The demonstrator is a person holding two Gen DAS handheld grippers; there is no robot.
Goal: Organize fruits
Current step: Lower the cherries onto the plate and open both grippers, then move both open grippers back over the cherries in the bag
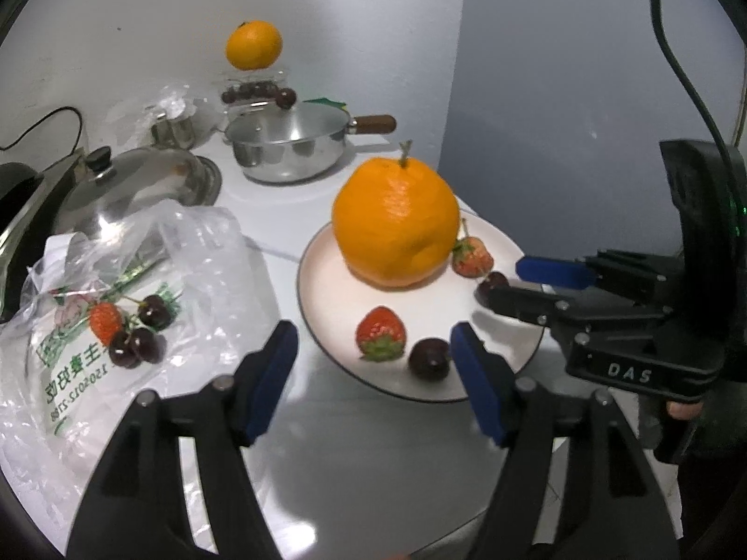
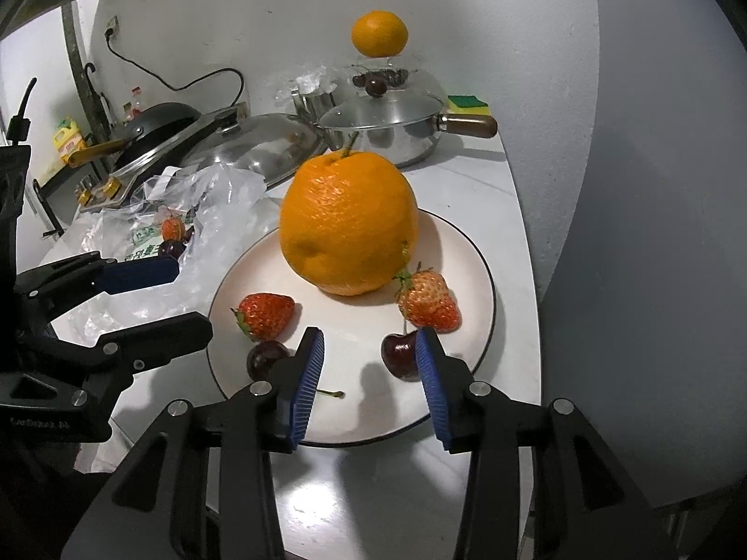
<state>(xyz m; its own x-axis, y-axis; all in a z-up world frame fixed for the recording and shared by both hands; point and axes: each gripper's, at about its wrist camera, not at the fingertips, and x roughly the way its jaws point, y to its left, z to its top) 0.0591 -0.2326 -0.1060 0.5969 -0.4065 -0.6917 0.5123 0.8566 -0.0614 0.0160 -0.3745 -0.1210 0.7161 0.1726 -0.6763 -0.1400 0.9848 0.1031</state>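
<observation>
- Left wrist view: the left gripper hangs over the near edge of the white plate, its blue pads parted with nothing between them. A dark cherry lies on the plate just inside the right-hand pad; whether the pad touches it I cannot tell. Beside that cherry is a strawberry, and behind both the big orange.
- Only this view shows the plastic bag clearly, spread on the counter's left side and holding a strawberry and several cherries.
- Here the right gripper comes in from the right, a second cherry at its tips, half hidden.
- Right wrist view: the right gripper has its pads apart above the plate's near rim. The second cherry sits against the inside of the right pad, unclamped; a paler strawberry lies just behind.
- This view alone shows a loose stem on the plate.
- A smaller orange sits on a glass container at the back edge, behind a steel pan.
</observation>
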